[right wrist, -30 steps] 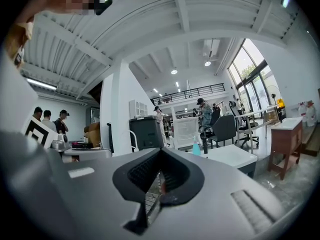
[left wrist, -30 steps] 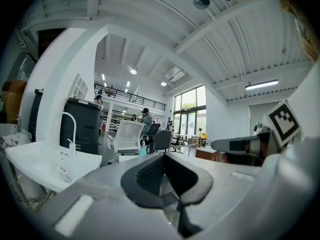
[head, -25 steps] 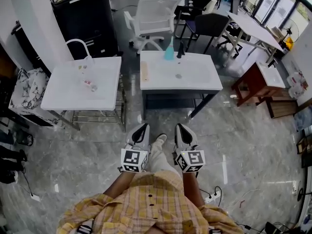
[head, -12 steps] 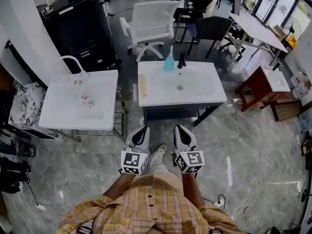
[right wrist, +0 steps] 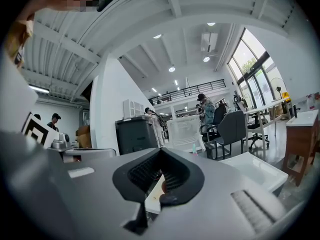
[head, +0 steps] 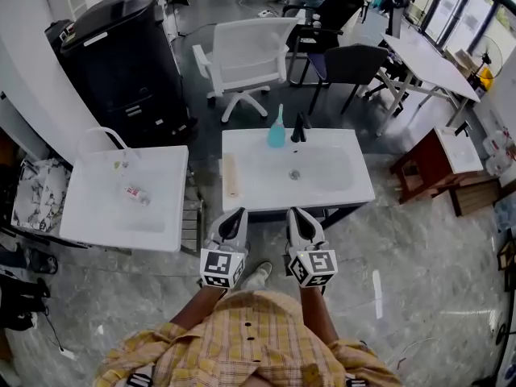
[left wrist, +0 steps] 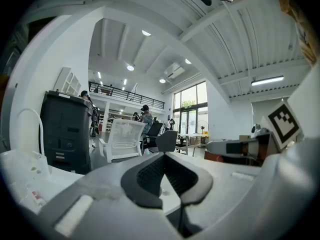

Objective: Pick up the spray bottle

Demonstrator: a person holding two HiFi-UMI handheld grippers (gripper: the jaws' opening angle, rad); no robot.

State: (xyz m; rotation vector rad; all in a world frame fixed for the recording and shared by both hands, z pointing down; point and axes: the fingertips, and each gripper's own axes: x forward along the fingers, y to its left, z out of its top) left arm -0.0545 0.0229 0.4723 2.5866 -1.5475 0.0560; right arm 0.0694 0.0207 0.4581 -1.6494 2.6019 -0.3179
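Spray bottle (head: 276,133) is seen upright at the far edge of the white table (head: 355,196), beside a black tap (head: 300,127). Left tool (head: 234,216) and right tool (head: 297,214) are held closed and empty by the near edge.

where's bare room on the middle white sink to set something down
Bare: the basin of the white sink, right of the pale wooden strip on its left rim. Crowded: the back edge, where the teal spray bottle and black tap stand.

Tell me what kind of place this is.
Probably an open-plan office or lab workspace: a white swivel chair, a long desk by tall windows, and two freestanding sink units.
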